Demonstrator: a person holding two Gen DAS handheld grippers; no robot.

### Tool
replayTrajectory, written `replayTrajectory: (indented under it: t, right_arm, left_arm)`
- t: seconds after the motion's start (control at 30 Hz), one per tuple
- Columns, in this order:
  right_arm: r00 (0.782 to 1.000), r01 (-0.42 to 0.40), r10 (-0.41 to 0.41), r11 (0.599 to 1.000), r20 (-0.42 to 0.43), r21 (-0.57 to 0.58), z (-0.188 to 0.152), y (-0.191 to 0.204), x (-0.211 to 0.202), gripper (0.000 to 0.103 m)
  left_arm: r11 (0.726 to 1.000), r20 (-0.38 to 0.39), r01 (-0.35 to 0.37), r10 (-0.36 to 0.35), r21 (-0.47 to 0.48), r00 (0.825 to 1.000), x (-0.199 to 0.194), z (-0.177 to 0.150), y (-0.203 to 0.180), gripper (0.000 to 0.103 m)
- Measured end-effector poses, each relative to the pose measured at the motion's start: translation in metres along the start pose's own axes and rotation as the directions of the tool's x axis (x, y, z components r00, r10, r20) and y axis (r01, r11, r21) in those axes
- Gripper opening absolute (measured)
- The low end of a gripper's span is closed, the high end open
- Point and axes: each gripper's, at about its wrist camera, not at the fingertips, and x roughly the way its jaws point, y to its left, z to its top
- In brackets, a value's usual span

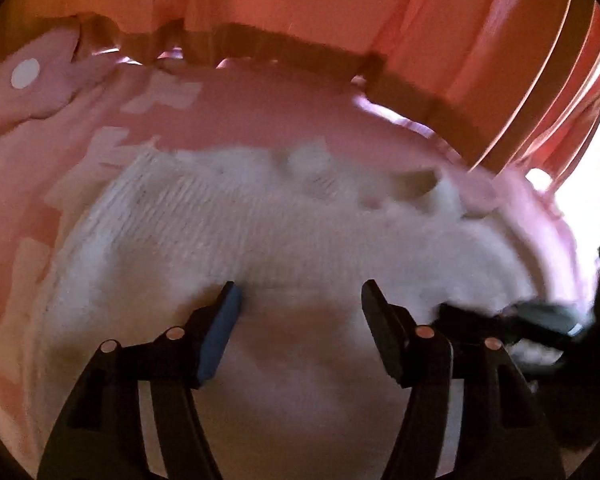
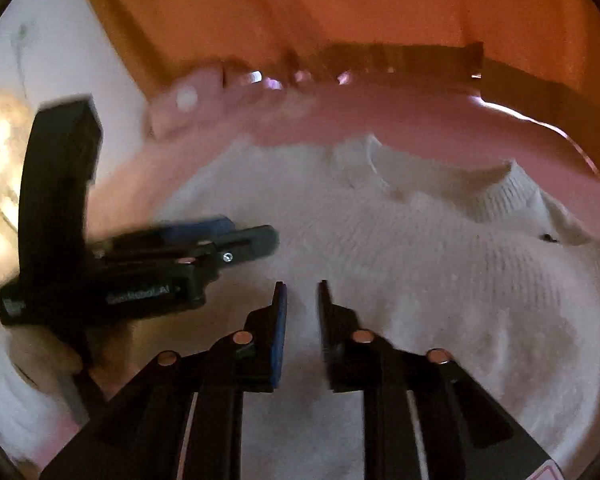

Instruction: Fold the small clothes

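Across the middle of both frames lay the sweater [image 1: 260, 220], a white knit spread on the pink sheet [image 1: 260, 120], its long axis running left to right. The collar [image 2: 496, 196] showed at upper right of the right wrist view. Left gripper [image 1: 300, 296] hung over the knit with fingers spread wide and nothing between them. Right gripper [image 2: 302, 286] sat at bottom centre of its own frame, fingers narrow but with a gap, and empty as far as could be seen. Both claws hovered low at the near hem, the left one [image 2: 244, 236] just beside the right, blurred. Cloth lay straight ahead of both; I'd judge the near edge the thing to pinch and carry toward the collar.
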Motion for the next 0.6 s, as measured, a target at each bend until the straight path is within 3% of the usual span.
replayTrajectory:
  t: [0.07, 0.13, 0.2, 0.23, 0.27, 0.3, 0.33, 0.37, 0.4, 0.43, 0.5, 0.57, 0.6]
  right_arm:
    - [0.994, 0.109, -0.106, 0.987, -0.031, 0.118, -0.001, -0.046, 0.003, 0.002]
    - [0.991, 0.131, -0.131, 0.951, -0.020, 0.280, -0.005, -0.092, -0.009, 0.000]
    - [0.987, 0.126, -0.156, 0.875, 0.026, 0.468, -0.012, -0.139, -0.027, 0.000]
    - [0.976, 0.174, -0.217, 0.842, 0.025, 0.511, -0.015, -0.150, -0.036, 0.000]
    - [0.945, 0.268, -0.327, 0.796, 0.012, 0.543, -0.016, -0.164, -0.045, 0.002]
    - [0.918, 0.320, -0.396, 0.764, 0.014, 0.560, -0.016, -0.172, -0.052, 0.016]
    - [0.895, 0.347, -0.444, 0.734, 0.026, 0.583, -0.014, -0.178, -0.058, 0.017]
    - [0.879, 0.339, -0.474, 0.708, 0.060, 0.620, -0.016, -0.188, -0.066, 0.028]
    - [0.877, 0.314, -0.473, 0.698, 0.085, 0.644, -0.014, -0.195, -0.068, 0.051]
    - [0.877, 0.288, -0.471, 0.681, 0.101, 0.674, -0.012, -0.204, -0.066, 0.060]
    - [0.881, 0.272, -0.463, 0.664, 0.097, 0.697, -0.018, -0.214, -0.067, 0.063]
    - [0.909, 0.248, -0.410, 0.679, 0.077, 0.691, -0.022, -0.221, -0.058, 0.062]
    - [0.916, 0.251, -0.396, 0.687, 0.061, 0.682, -0.022, -0.220, -0.051, 0.055]
  left_arm:
    - [1.000, 0.021, -0.031, 0.031, -0.001, 0.999, -0.004, 0.003, 0.007, 0.060]
    - [0.998, 0.036, -0.056, 0.057, -0.030, 0.998, -0.009, 0.005, 0.016, 0.060]
    - [0.994, 0.047, -0.079, 0.082, -0.072, 0.995, -0.013, 0.005, 0.028, 0.060]
    - [0.991, 0.051, -0.095, 0.100, -0.094, 0.994, -0.014, 0.006, 0.033, 0.060]
    - [0.986, 0.058, -0.105, 0.113, -0.131, 0.992, -0.015, 0.008, 0.043, 0.060]
    - [0.983, 0.062, -0.102, 0.112, -0.150, 0.992, -0.018, 0.009, 0.047, 0.061]
    - [0.977, 0.067, -0.113, 0.127, -0.179, 0.990, -0.018, 0.011, 0.054, 0.068]
    - [0.969, 0.077, -0.138, 0.157, -0.206, 0.985, -0.018, 0.014, 0.061, 0.069]
    - [0.964, 0.082, -0.147, 0.169, -0.222, 0.982, -0.018, 0.017, 0.067, 0.069]
    - [0.959, 0.083, -0.147, 0.171, -0.244, 0.982, -0.017, 0.019, 0.074, 0.070]
    - [0.951, 0.082, -0.142, 0.170, -0.273, 0.982, -0.013, 0.021, 0.081, 0.074]
    - [0.945, 0.067, -0.172, 0.197, -0.278, 0.978, -0.004, 0.023, 0.084, 0.074]
    - [0.944, 0.062, -0.193, 0.216, -0.269, 0.974, 0.000, 0.024, 0.084, 0.074]
